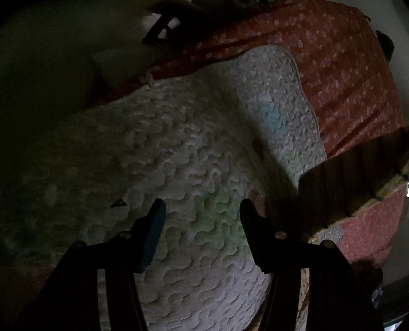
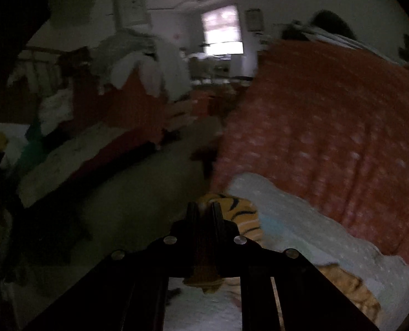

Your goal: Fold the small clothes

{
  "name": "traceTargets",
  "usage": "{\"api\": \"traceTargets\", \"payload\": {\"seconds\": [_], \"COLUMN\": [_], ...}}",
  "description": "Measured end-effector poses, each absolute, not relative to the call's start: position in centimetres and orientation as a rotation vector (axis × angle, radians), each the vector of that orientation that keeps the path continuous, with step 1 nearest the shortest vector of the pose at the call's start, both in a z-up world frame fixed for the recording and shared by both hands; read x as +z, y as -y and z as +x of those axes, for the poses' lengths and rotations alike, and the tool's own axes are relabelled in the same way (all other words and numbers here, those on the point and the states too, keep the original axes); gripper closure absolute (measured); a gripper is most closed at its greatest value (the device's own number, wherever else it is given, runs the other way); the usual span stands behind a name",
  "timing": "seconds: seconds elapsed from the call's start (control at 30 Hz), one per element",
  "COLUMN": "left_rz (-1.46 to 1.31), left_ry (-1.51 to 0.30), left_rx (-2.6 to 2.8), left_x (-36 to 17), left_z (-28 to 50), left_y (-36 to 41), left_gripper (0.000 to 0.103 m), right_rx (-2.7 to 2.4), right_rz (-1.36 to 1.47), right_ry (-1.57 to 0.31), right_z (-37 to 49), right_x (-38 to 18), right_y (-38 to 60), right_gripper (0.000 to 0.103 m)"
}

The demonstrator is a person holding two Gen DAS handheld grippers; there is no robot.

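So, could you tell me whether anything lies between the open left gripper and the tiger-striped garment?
Nothing visible does. The left gripper hangs open over the bare white quilt, and the garment, held by the right gripper, hangs just right of it.

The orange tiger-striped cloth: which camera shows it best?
The right wrist view: the orange tiger-striped cloth shows its black stripes, pinched in the shut right gripper. The left wrist view shows only a dim hanging flap beside the open left gripper.

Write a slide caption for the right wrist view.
Right hand-held gripper shut on tiger-striped garment above white quilted pad on red bedspread.
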State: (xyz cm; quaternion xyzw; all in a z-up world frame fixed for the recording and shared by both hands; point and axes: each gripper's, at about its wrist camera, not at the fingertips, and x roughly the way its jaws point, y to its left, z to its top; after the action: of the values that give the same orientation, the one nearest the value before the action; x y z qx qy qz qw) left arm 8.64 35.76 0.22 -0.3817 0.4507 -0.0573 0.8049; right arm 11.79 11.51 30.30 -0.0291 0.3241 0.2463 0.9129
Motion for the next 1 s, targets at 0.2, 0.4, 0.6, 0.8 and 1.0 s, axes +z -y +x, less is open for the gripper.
{"api": "traceTargets", "payload": {"seconds": [0.2, 0.4, 0.6, 0.8, 1.0], "left_rz": [-0.767, -0.698, -0.565, -0.438, -0.269], "left_ry": [-0.991, -1.034, -1.046, -1.043, -1.085], "left_rx": [-0.135, -0.14, -0.16, -0.28, -0.323], "left_x": [0.1, -0.5, -0.2, 2.1, 2.4], "left_z": [9.0, 9.7, 10.3, 10.8, 14.1], "left_y": [-33.9, -31.0, -26.9, -21.2, -13.1], "left_gripper": [0.049, 0.049, 0.049, 0.049, 0.049], "right_rx": [0.27, -0.123, -0.356, -0.178, -0.188], "right_rz": [-0.07, -0.172, -0.145, 0.185, 0.333], "right_ry": [-0.816, -1.07, -1.173, -1.058, -1.02], "right_z": [14.1, 14.2, 10.6, 7.2, 6.4], "right_x": [23.8, 12.1, 4.6, 3.7, 1.7], "right_y": [0.6, 16.0, 25.2, 27.8, 30.6], "right_gripper": [0.093, 0.09, 0.053, 0.052, 0.048]}}
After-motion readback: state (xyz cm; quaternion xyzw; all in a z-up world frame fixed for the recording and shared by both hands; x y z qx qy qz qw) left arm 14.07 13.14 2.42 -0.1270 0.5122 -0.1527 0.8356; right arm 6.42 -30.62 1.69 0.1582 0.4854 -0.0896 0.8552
